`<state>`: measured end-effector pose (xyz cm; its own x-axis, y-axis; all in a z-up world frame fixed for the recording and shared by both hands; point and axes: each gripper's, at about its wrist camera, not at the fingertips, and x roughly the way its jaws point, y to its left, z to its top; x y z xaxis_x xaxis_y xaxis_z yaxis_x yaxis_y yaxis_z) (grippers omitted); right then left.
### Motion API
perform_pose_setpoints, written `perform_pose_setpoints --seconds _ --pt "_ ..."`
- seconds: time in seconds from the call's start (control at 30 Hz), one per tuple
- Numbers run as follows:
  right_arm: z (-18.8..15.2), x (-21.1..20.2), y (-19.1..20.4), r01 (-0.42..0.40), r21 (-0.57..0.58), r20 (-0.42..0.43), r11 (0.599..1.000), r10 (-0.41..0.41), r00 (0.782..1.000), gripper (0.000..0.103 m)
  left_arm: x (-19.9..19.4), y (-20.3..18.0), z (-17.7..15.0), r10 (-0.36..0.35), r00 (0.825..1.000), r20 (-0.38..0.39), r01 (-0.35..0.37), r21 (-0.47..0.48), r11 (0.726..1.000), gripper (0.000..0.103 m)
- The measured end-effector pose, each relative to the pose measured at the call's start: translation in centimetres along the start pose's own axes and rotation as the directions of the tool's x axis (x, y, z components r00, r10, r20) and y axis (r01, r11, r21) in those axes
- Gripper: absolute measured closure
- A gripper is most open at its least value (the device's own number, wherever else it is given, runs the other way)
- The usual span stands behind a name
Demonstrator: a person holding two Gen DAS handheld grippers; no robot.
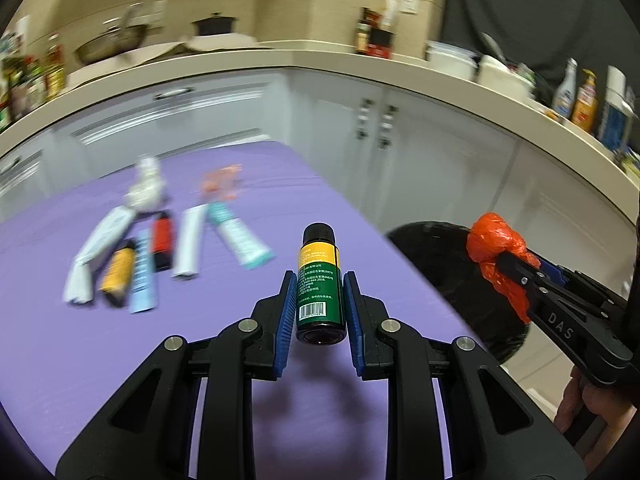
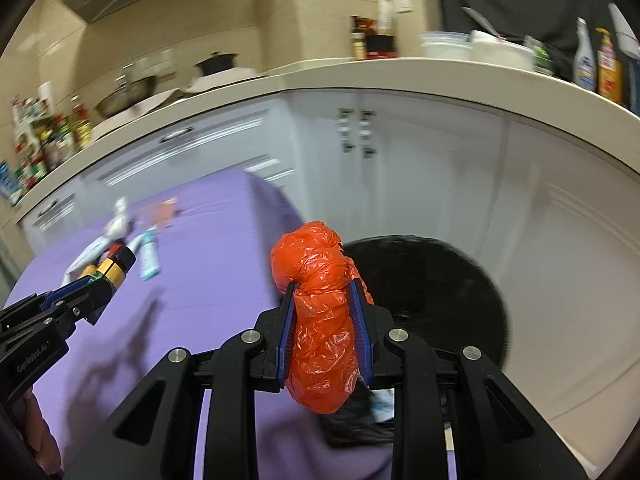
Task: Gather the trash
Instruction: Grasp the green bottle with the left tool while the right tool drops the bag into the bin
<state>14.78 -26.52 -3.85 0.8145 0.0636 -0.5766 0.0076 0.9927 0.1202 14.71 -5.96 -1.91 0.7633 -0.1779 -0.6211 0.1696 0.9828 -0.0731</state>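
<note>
Above the purple tabletop [image 1: 120, 360], the left gripper [image 1: 320, 300] clamps a small dark bottle [image 1: 320, 280] with a black cap and a yellow-and-green label, lifted clear of the surface, cap pointing away from the camera. Off to its right, past the tabletop's edge, the right gripper [image 2: 325, 320] is closed on a crumpled orange plastic bag [image 2: 320, 320] and holds it over a round black bin [image 2: 440, 300] that stands on the floor before white cabinets [image 2: 420, 184]. More trash lies in a loose cluster farther back on the tabletop: several tubes [image 1: 188, 240], a small yellow container [image 1: 118, 272], a red-and-black item [image 1: 162, 240] and a white crumpled piece [image 1: 145, 190], all blurred.
</note>
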Motion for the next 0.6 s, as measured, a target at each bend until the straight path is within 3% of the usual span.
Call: perform_pose_setpoints --seconds 0.4,0.43,0.53,0.6 --pt "-0.3 2.2 -6.9 0.075 0.084 -0.02 0.994 -0.074 0.997 0.077 5.9 -9.4 1.8 -0.068 0.997 -0.048 0.074 0.124 0.989 0.08" --pt "-0.2 2.6 -7.4 0.073 0.094 -0.021 0.993 -0.071 0.997 0.075 6.5 -9.9 1.9 -0.064 0.997 -0.052 0.07 0.132 0.989 0.08" --pt "0.0 3.1 -8.0 0.089 0.111 -0.012 0.99 -0.088 0.996 0.053 8.0 -10.9 2.0 -0.047 0.997 -0.068 0.057 0.145 0.988 0.079" --pt "0.1 3.3 -8.3 0.092 0.115 -0.009 0.989 -0.091 0.996 0.053 8.4 -11.3 2.0 -0.044 0.996 -0.073 0.054 0.149 0.987 0.078"
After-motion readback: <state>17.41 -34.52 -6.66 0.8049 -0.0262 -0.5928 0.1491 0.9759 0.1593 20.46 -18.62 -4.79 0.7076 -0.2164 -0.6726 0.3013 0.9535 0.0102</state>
